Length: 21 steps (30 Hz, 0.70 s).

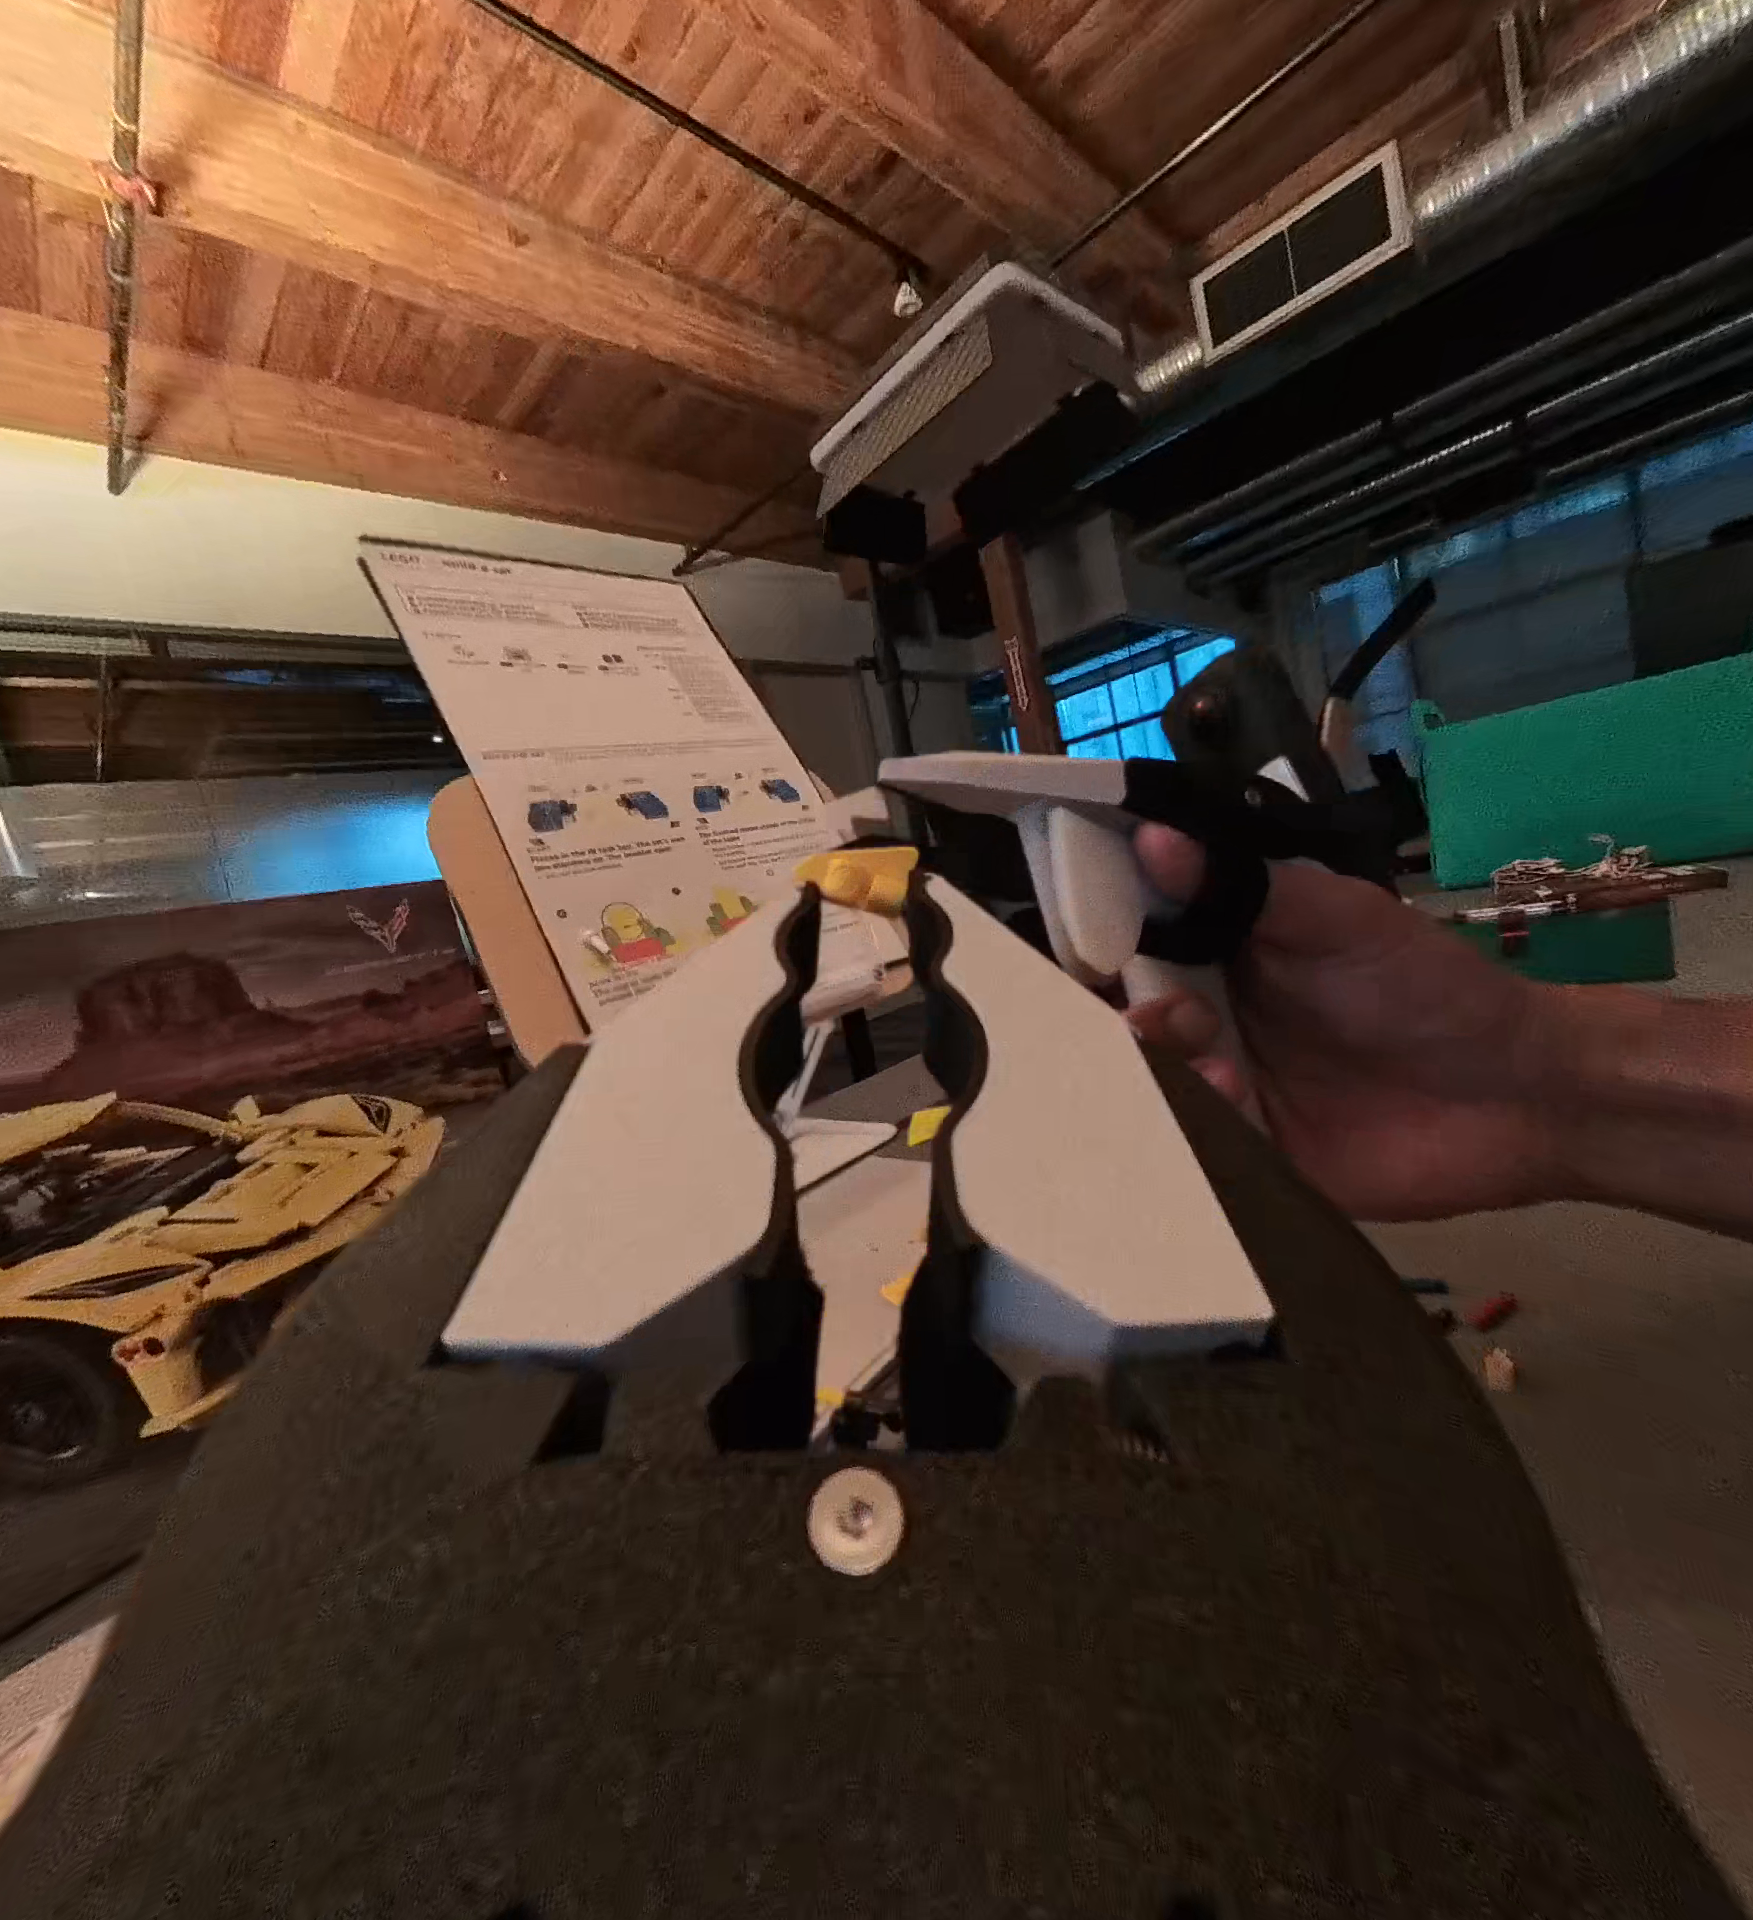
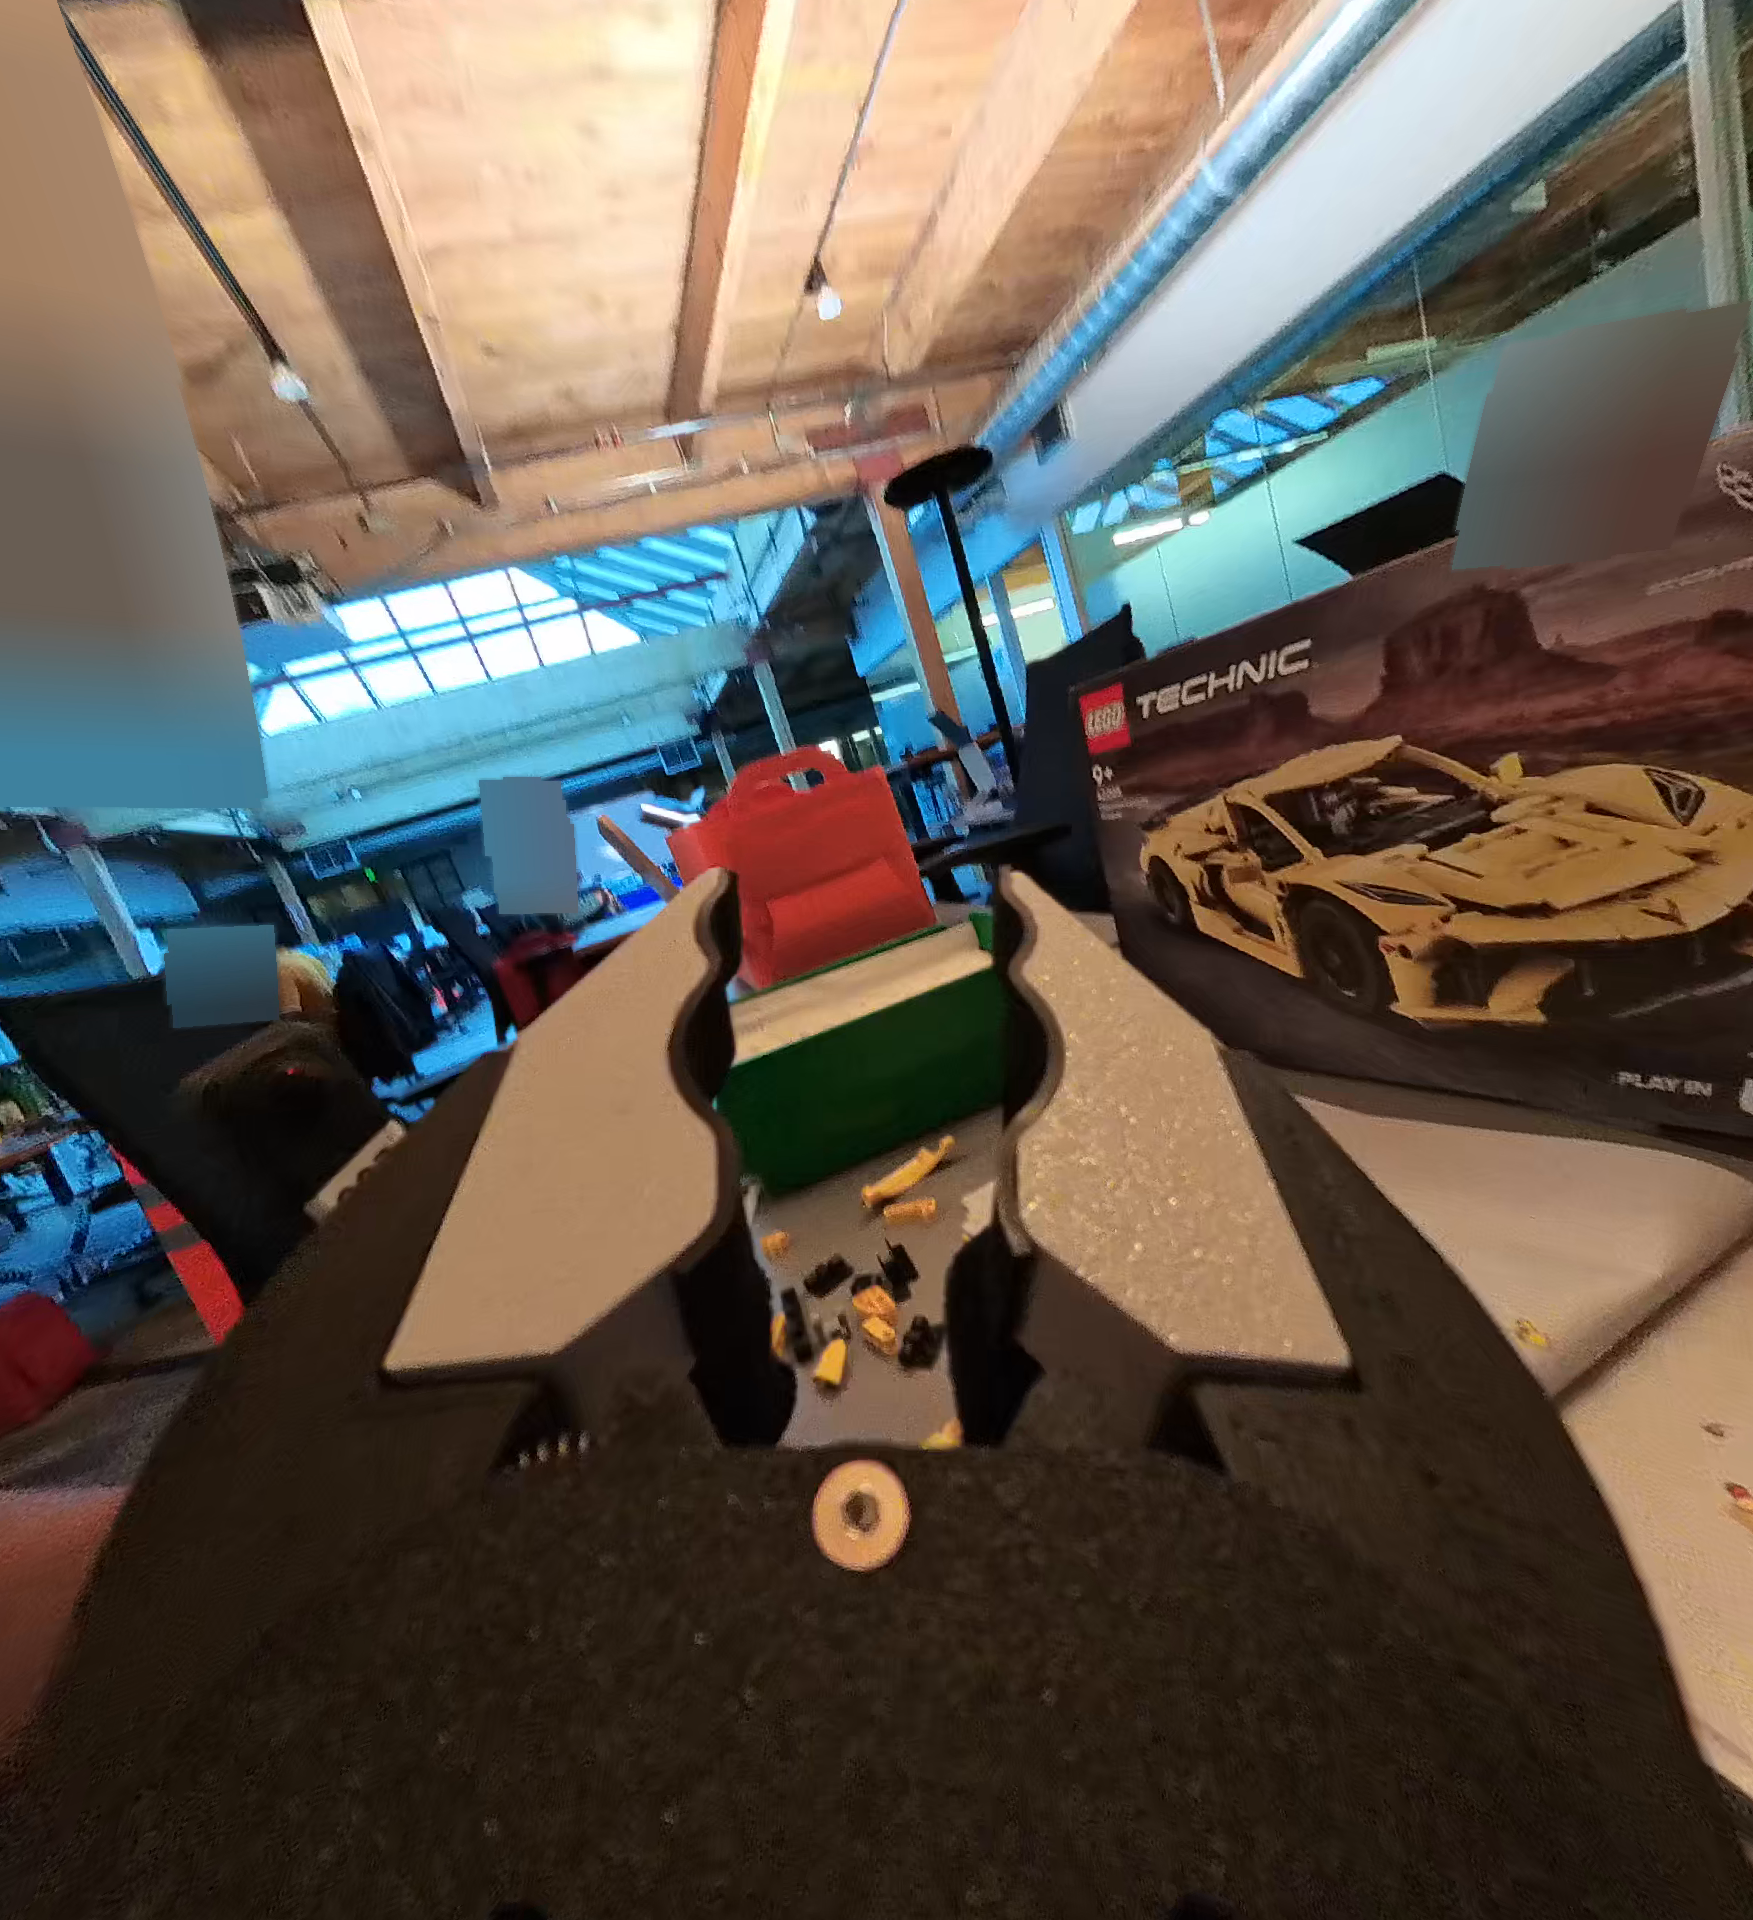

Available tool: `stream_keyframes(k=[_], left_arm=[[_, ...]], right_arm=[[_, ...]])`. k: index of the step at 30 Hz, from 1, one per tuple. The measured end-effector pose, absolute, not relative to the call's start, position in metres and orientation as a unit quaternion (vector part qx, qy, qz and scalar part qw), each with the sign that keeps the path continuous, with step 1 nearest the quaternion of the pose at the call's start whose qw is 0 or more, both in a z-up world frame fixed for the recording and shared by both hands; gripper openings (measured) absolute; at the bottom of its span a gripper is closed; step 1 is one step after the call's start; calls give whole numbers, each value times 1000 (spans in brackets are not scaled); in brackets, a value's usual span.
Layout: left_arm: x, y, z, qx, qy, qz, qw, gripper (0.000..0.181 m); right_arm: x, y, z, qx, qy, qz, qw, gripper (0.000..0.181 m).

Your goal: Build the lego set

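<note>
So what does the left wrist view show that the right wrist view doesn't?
Only the left wrist view shows the left gripper shut on a small yellow piece, the instruction sheet propped on a stand, and a hand holding the right gripper.

Only the right wrist view shows the right gripper's own fingers open and empty, loose yellow and black pieces on the table, a green bin and a red bag.

Both show the set's box with the yellow car.

Dim indoor light, bright blue windows behind (fisheye bending edges), slight motion blur.
</note>
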<state>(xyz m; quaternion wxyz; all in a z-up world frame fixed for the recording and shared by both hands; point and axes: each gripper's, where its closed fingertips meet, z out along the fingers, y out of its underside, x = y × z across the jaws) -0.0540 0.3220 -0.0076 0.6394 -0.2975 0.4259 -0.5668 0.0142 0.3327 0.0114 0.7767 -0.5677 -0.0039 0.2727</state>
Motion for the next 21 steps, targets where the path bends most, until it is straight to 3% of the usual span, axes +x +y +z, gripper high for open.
stream_keyframes(k=[5, 8, 15, 21], left_arm=[[-77, 314, 21, -264, 336, -655, 623, 16], [-89, 315, 30, -259, 285, -704, 597, 16], [-84, 326, 25, -278, 297, -653, 639, 16], [-68, 319, 3, -267, 422, -493, 712, 16]], right_arm=[[-12, 318, 34, -510, -62, 129, 848, 47], [-41, 321, 32, -520, -81, 96, 845, 48], [-41, 327, 24, -537, -67, 119, 833, 54], [-12, 324, 0, -619, -177, 95, 759, 60]])
